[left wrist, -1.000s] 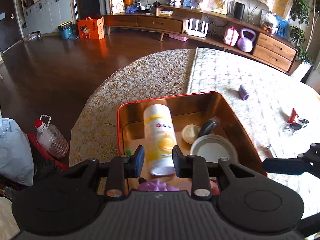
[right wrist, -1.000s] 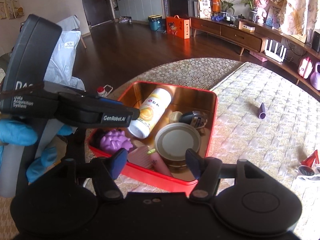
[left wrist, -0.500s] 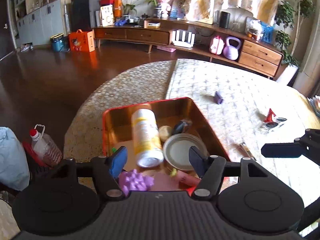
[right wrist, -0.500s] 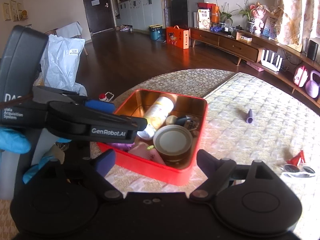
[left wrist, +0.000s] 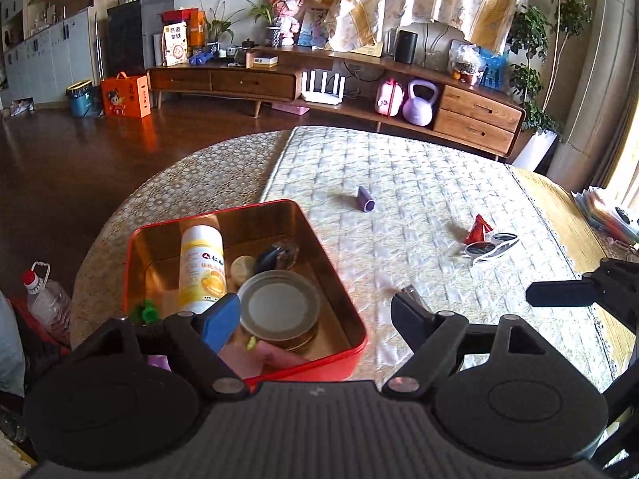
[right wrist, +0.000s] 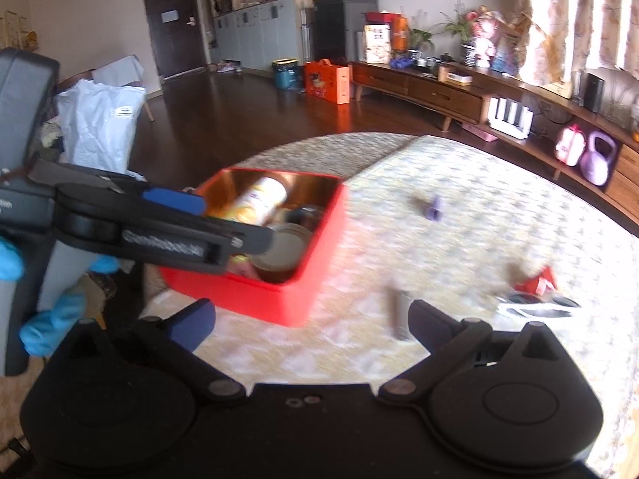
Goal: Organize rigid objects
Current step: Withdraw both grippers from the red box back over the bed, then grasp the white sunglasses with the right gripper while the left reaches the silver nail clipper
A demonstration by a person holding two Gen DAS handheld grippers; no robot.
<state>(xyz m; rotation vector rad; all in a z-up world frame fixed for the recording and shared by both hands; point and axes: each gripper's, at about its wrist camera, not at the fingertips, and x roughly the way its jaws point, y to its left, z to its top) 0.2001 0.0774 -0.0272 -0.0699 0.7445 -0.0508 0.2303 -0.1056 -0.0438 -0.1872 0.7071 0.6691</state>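
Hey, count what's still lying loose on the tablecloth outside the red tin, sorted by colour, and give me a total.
Purple: 1, the small purple piece
Red: 1, the red cone-shaped piece
White: 1, the sunglasses
Grey: 1, the slim grey item
Total: 4

Daylight enters through the curtains at twelve to two o'clock, bright and slightly washed out. The red tin glints gold inside. The left wrist view is sharp; the right wrist view is motion-blurred throughout. Fisheye bending curves both edges.
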